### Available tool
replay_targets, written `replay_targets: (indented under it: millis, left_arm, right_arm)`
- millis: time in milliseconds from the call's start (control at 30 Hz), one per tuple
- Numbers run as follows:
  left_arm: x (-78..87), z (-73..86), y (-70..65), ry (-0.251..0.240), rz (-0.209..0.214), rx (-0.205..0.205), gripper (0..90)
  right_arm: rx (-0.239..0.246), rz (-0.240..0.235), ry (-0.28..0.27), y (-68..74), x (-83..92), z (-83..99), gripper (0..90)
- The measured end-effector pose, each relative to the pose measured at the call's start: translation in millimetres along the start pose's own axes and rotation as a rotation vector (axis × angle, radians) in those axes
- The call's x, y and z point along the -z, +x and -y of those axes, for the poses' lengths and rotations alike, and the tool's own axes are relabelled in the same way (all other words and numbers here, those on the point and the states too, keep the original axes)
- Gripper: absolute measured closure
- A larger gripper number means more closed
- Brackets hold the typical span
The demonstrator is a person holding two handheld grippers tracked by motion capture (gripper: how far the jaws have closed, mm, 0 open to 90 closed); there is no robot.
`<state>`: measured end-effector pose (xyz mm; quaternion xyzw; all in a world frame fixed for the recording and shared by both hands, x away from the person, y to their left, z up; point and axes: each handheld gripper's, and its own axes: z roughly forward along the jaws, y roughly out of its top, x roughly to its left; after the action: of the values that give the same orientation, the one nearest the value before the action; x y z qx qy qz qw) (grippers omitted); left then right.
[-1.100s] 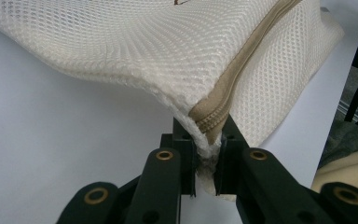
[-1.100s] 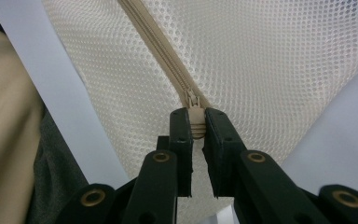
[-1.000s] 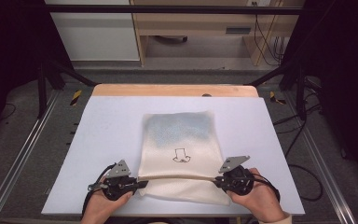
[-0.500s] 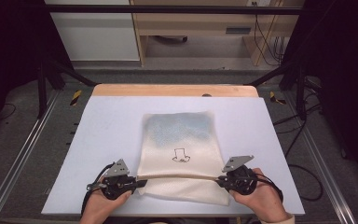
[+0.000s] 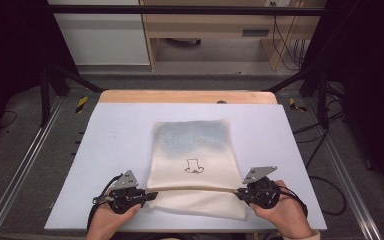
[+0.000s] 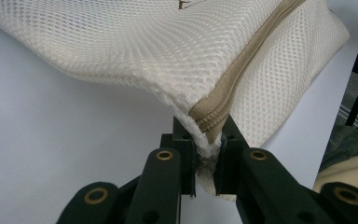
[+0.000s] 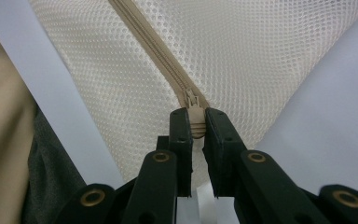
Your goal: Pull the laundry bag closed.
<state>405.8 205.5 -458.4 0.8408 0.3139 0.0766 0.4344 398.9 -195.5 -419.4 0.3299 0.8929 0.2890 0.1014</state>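
At the near edge of the white counter (image 5: 105, 150), the left claw (image 6: 205, 154) pinches the corner of the cream mesh laundry bag (image 5: 195, 165) at its zipper's end, while the right claw (image 7: 196, 128) is clamped on the zipper pull (image 7: 193, 116). The tan zipper (image 5: 195, 189) runs taut between them; the bag's far part lies flat mid-counter

I can read no words or numbers; my mesh bag (image 5: 195, 165) bears just a small dark drawing (image 5: 194, 166).
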Motion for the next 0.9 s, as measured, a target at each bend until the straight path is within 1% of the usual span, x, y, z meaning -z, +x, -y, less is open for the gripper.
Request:
replay_targets:
  millis: [233, 300, 467, 533, 600, 633, 800, 867, 900]
  left_arm:
    - [0.3, 0.1, 0.4, -0.001, 0.003, 0.004, 81.5]
    - [0.7, 0.1, 0.7, -0.005, 0.002, 0.005, 81.5]
    - [0.8, -0.1, 0.2, -0.005, -0.002, 0.002, 81.5]
    - [1.1, -0.1, 0.8, -0.009, -0.001, 0.007, 81.6]
    - [1.1, -0.2, 0.7, -0.009, 0.000, 0.006, 81.5]
    - [1.1, -0.3, 0.8, -0.007, 0.002, 0.006, 81.5]
    - [1.8, -0.6, 1.0, -0.010, 0.004, 0.008, 81.5]
    - [1.8, -0.6, 1.0, -0.009, 0.002, 0.007, 81.6]
    - [1.7, -0.6, 0.9, -0.009, 0.004, 0.007, 81.6]
  right_arm:
    - [-0.003, 0.002, 0.004, -0.5, 0.6, 0.8, 81.8]
    - [0.003, 0.006, 0.012, -1.8, -0.1, 1.7, 81.8]
    - [-0.003, 0.007, 0.011, -3.8, 0.7, 3.9, 81.8]
    - [-0.007, 0.013, 0.019, -4.1, 1.3, 4.9, 81.8]
    - [-0.008, 0.008, 0.012, -5.5, 1.5, 6.0, 81.8]
    - [-0.013, 0.013, 0.017, -5.6, 1.9, 6.4, 81.8]
    - [-0.012, 0.012, 0.019, -6.4, 1.9, 7.5, 81.8]
    - [-0.017, 0.005, 0.018, -6.9, 1.7, 8.2, 81.8]
    - [-0.012, 0.008, 0.020, -7.5, 1.2, 8.6, 81.7]
